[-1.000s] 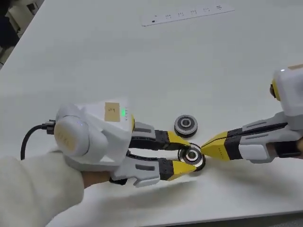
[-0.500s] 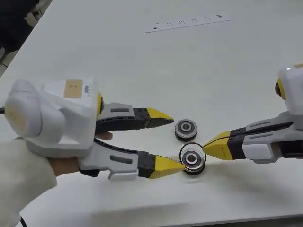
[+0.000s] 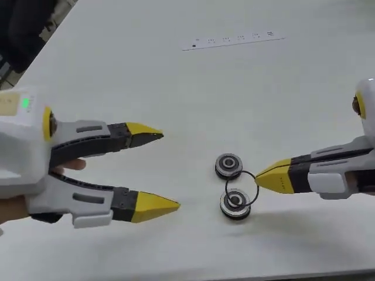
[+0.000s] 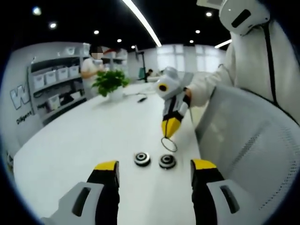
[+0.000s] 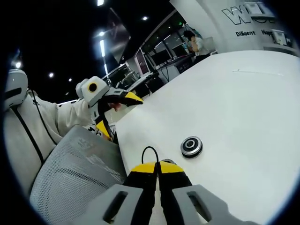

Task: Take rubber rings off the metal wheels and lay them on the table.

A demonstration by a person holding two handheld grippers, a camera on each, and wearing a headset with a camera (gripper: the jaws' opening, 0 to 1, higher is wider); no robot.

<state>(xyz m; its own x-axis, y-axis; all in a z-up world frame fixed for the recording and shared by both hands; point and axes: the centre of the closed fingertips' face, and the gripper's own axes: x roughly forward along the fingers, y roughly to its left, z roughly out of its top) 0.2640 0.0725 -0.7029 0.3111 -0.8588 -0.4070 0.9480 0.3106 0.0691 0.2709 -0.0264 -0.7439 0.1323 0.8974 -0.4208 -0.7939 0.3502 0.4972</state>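
Note:
Two metal wheels lie side by side on the white table [image 3: 176, 76]: a far wheel [image 3: 228, 165] and a near wheel [image 3: 235, 203]. My right gripper [image 3: 259, 176] comes in from the right, shut on a thin black rubber ring [image 3: 255, 190] that loops out from its tips over the near wheel. Whether the ring touches that wheel I cannot tell. The right gripper view shows the ring [image 5: 143, 152] above the closed jaws, beside a wheel [image 5: 191, 146]. My left gripper [image 3: 170, 170] hovers open to the left of the wheels, holding nothing.
A white power strip [image 3: 233, 40] lies at the far side of the table. A mesh office chair [image 4: 248, 140] stands along the near table edge. A potted plant [image 4: 110, 84] sits on the far end, with shelves and a person behind it.
My left gripper has let go of the near wheel, drawn back to the left and spread wide. The ring now hangs off the wheel in the right gripper's tips.

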